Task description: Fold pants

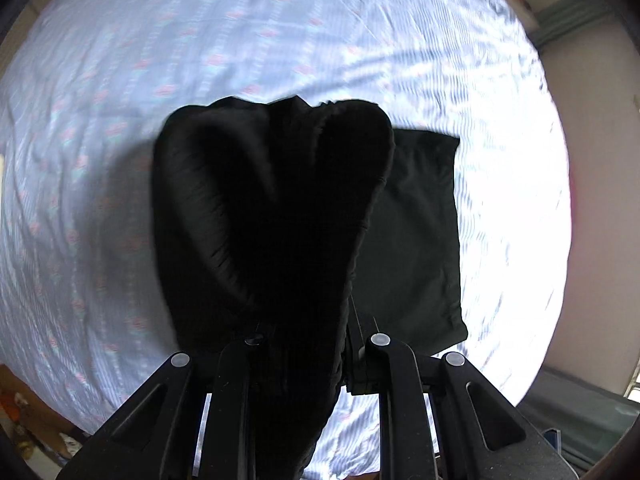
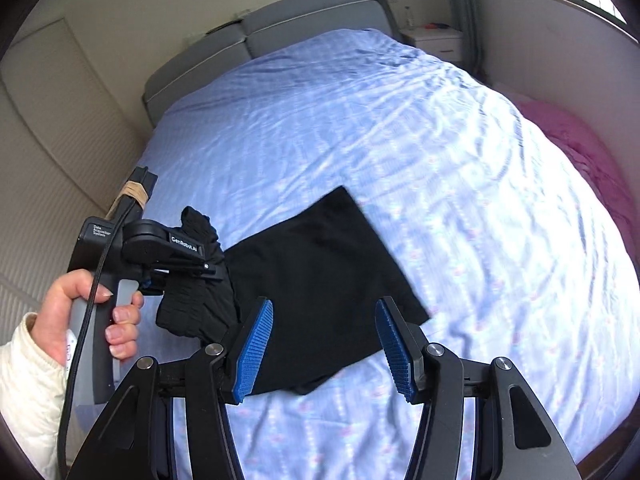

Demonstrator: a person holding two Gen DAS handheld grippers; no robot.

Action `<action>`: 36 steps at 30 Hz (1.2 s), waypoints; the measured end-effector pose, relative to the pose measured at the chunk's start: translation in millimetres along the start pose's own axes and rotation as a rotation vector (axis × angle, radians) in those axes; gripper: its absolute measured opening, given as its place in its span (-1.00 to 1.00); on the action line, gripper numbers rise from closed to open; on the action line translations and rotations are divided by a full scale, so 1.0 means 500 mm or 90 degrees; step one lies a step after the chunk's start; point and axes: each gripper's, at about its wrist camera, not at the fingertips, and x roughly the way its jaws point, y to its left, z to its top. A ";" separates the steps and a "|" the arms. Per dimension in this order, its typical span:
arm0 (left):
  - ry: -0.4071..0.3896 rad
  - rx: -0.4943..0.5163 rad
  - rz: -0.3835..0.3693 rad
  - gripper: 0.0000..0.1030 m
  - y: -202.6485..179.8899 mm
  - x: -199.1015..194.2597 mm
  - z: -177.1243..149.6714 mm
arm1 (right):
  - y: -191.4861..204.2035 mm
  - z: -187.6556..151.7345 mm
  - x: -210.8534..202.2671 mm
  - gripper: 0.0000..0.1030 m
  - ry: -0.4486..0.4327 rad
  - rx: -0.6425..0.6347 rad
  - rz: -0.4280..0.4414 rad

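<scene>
The black pants [image 2: 324,276] lie partly folded on the blue bed sheet [image 2: 400,140]. My left gripper [image 2: 218,268] is shut on the ribbed waistband end [image 1: 272,216] and holds it lifted above the bed; the bunched cloth hides its fingers in the left wrist view. The flat folded part [image 1: 416,232] lies to the right of it. My right gripper [image 2: 324,344] is open and empty, its blue pads [image 2: 254,350] just above the near edge of the pants.
The grey headboard [image 2: 280,24] is at the far end of the bed. A pink blanket [image 2: 580,152] lies at the right edge. A white nightstand [image 2: 436,40] stands at the back right. A hand [image 2: 80,312] in a white sleeve holds the left gripper.
</scene>
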 end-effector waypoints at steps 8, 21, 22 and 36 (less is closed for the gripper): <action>0.041 0.014 0.072 -0.64 -0.144 0.127 0.031 | -0.166 0.043 0.051 0.07 0.022 0.053 -0.017; 0.053 0.009 0.034 0.00 -0.277 0.201 0.074 | -0.269 0.040 0.118 0.07 0.057 0.091 -0.016; 0.048 0.016 0.022 0.18 -0.280 0.190 0.075 | -0.268 0.039 0.119 0.07 0.058 0.092 -0.011; -0.116 0.218 0.098 0.25 -0.097 0.040 -0.043 | -0.141 0.032 0.208 0.06 0.097 -0.046 0.099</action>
